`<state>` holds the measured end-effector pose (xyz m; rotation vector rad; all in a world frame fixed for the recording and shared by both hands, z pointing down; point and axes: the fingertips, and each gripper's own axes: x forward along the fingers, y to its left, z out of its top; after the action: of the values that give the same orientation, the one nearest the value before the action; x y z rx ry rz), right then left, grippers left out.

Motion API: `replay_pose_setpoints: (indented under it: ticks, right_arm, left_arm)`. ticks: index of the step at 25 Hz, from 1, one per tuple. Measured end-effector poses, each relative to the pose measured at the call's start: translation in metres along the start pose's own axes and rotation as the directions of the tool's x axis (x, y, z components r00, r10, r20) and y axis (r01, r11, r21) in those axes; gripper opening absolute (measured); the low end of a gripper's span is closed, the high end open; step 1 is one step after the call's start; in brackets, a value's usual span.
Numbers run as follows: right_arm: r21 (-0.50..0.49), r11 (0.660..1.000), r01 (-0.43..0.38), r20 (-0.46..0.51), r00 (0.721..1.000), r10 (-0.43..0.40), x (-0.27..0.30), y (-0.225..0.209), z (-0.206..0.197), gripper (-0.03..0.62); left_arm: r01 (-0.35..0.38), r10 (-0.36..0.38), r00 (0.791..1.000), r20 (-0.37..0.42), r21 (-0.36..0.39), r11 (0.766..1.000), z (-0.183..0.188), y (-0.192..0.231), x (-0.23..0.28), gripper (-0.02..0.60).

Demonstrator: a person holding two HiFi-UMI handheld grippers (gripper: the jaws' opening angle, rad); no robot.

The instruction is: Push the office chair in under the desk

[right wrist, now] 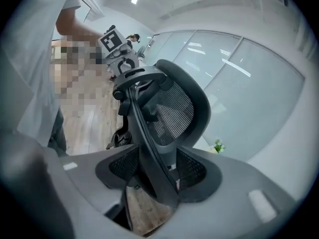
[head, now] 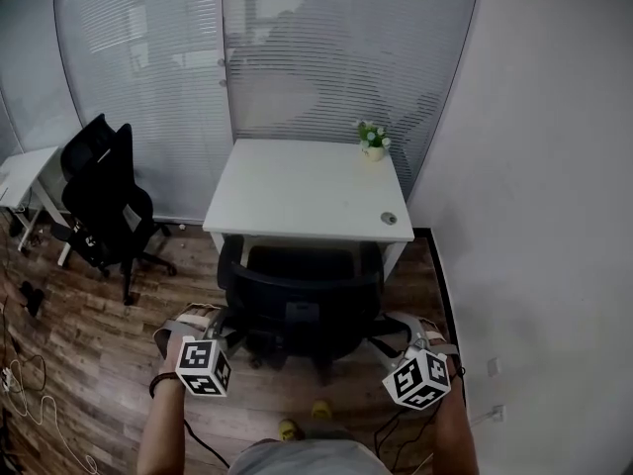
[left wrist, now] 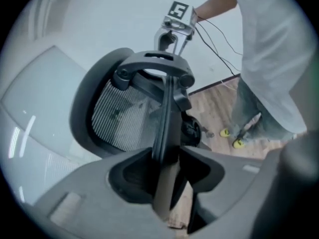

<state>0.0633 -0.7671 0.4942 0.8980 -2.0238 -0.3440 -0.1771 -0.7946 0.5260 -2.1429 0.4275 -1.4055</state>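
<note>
A black mesh office chair (head: 297,310) stands in front of the white desk (head: 307,191), its seat partly under the top. My left gripper (head: 213,323) is at the left edge of the chair's back and my right gripper (head: 401,327) at the right edge. In the left gripper view the back's rim (left wrist: 167,113) runs between the jaws of the left gripper (left wrist: 169,183), with a gap beside it, so the gripper is open. In the right gripper view the right gripper (right wrist: 157,176) is shut on the rim (right wrist: 144,128), both pads against it.
A small potted plant (head: 373,140) sits at the desk's far right corner. A second black chair (head: 104,201) stands at the left beside another white table (head: 20,176). A white wall (head: 554,216) runs close along the right. Cables (head: 25,384) lie on the wooden floor at the left.
</note>
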Motion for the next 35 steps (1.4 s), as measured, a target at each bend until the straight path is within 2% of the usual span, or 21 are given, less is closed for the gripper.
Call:
replay_pose_setpoints:
  ticks: [3,6,8,10,12,15,19,24,26,28,30,33,35]
  right_arm:
    - [0.100,0.994,0.042,0.043,0.998,-0.046,-0.013,-0.002,0.001,0.233]
    - [0.231,0.970,0.077,0.108,0.989,-0.104,-0.027,-0.005,0.002,0.232]
    - [0.305,0.948,0.092,0.132,0.982,-0.138,-0.033,-0.006,0.003,0.232]
    - [0.356,0.929,0.104,0.139,0.977,-0.162,-0.037,-0.004,0.003,0.230]
    - [0.407,0.906,0.118,0.142,0.971,-0.191,-0.042,0.000,0.002,0.225]
    - [0.488,0.862,0.138,0.165,0.955,-0.247,-0.052,0.000,0.003,0.192]
    - [0.592,0.791,0.157,0.184,0.929,-0.321,-0.066,-0.004,0.001,0.175]
    - [0.683,0.706,0.186,0.180,0.895,-0.409,-0.080,-0.012,0.000,0.114]
    - [0.709,0.674,0.206,0.172,0.876,-0.450,-0.085,-0.018,0.000,0.072]
    - [0.727,0.653,0.214,0.173,0.862,-0.476,-0.090,-0.020,0.001,0.032]
    - [0.739,0.640,0.213,0.176,0.855,-0.488,-0.092,-0.019,0.002,0.007]
    - [0.740,0.634,0.224,0.168,0.851,-0.497,-0.092,-0.017,0.005,0.002]
    - [0.744,0.630,0.224,0.169,0.849,-0.501,-0.092,-0.017,0.008,0.002]
  left_arm:
    - [-0.064,0.072,0.996,0.059,-0.129,0.990,0.004,0.004,-0.013,0.187]
    - [-0.110,0.136,0.986,0.098,-0.233,0.966,0.007,0.004,-0.027,0.172]
    - [-0.144,0.184,0.977,0.112,-0.297,0.944,0.005,0.007,-0.035,0.155]
    - [-0.176,0.242,0.961,0.132,-0.381,0.908,0.004,0.012,-0.044,0.147]
    - [-0.200,0.307,0.938,0.158,-0.476,0.856,0.003,0.015,-0.056,0.132]
    - [-0.220,0.405,0.896,0.185,-0.607,0.764,0.004,0.023,-0.077,0.115]
    - [-0.252,0.513,0.842,0.167,-0.720,0.647,-0.002,0.032,-0.099,0.078]
    - [-0.213,0.621,0.770,0.144,-0.860,0.464,-0.017,0.042,-0.125,0.027]
    - [-0.187,0.653,0.743,0.148,-0.891,0.415,-0.020,0.045,-0.133,0.002]
    - [-0.185,0.670,0.728,0.144,-0.900,0.395,-0.022,0.044,-0.136,-0.002]
    - [-0.196,0.679,0.723,0.130,-0.903,0.382,-0.024,0.040,-0.136,-0.002]
    - [-0.189,0.705,0.698,0.125,-0.917,0.350,-0.027,0.040,-0.142,-0.002]
    - [-0.184,0.715,0.686,0.132,-0.920,0.347,-0.025,0.042,-0.145,-0.002]
